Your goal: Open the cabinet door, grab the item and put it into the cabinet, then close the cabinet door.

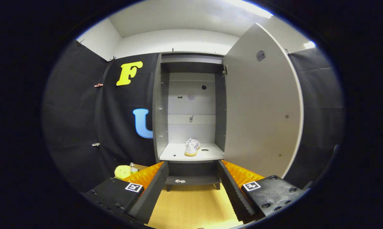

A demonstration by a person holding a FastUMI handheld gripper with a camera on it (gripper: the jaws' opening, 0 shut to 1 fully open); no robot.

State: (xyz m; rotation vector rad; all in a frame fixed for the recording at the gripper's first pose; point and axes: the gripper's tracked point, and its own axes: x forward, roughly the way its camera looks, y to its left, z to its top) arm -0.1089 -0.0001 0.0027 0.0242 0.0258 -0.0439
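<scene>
Nearest the camera, at the bottom centre of the frame, the gripper (193,178) is seen with its two fingers spread wide apart and nothing held between them; bare yellow tabletop (191,203) shows in the gap. Beyond the fingertips the cabinet (191,108) stands upright in the middle of the frame, on short legs. Its door (263,105) is swung fully open to the right, hinged at the upper right corner of the opening, and its free edge curves down toward the right finger. The opening is thus left unobstructed from the front, bounded by the left side panel and the hinged side.

The item, a small white shoe (191,147), is located inside the cabinet on the lower shelf (172,154), roughly centred and slightly toward the front edge. Its long axis runs front to back, with one end facing the camera; which end cannot be told. A small round hole is seen in the shelf just right of it.

At the lower left, left of the cabinet and behind the left finger, a yellow-green round object (122,171) and a small bottle (133,168) are placed close together, well clear of the opening
</scene>
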